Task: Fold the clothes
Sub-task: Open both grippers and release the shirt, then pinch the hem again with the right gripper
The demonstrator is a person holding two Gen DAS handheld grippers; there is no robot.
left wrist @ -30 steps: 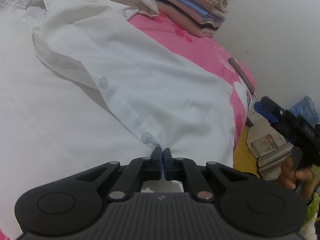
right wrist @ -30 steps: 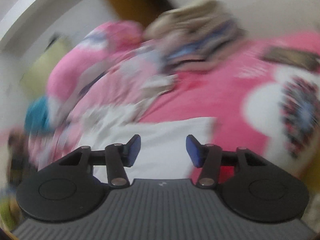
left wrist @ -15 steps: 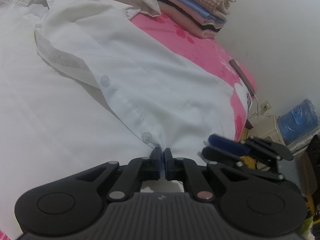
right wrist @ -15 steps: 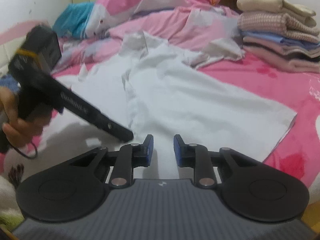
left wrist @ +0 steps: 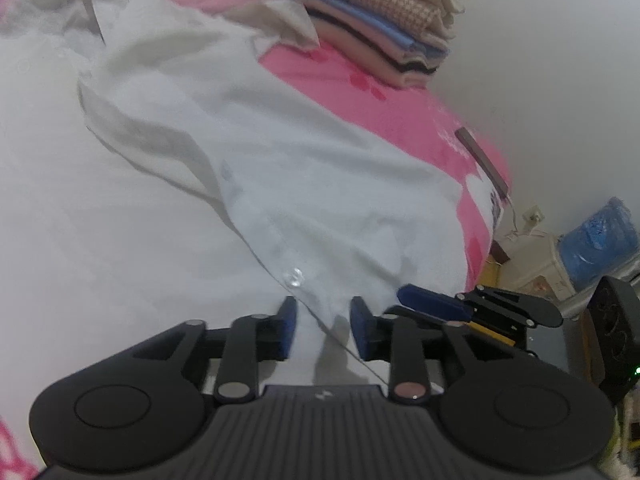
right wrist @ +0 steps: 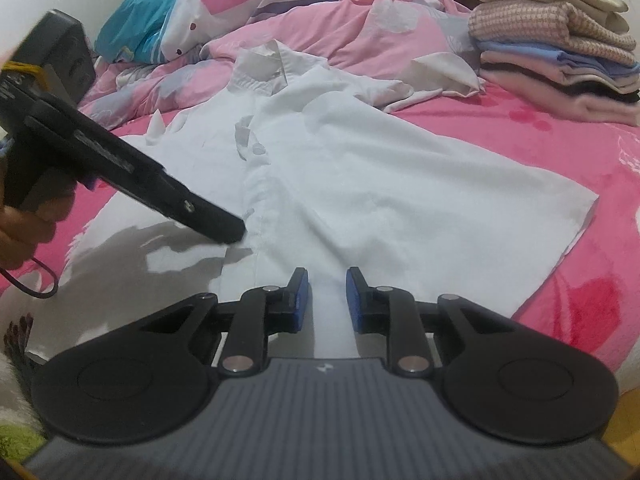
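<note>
**Released at the hem — left gripper [left wrist: 323,326] just opened off the white shirt [left wrist: 280,184]**

Spread now, placket edge lying loose between pads. Right gripper [right wrist: 327,298] narrowed, part-open, gripping nothing, over hem. Spread flat on pink bed [right wrist: 560,128] — collar toward 12 o'clock, hem at 6, long axis 12–6. Soft, light, limp; best pinched at hem corners.

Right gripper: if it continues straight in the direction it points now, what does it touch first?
Most likely the white shirt. The right gripper points down at the hem, its jaws apart over the cloth. Depth is unclear, but nothing else lies in that line.
</note>
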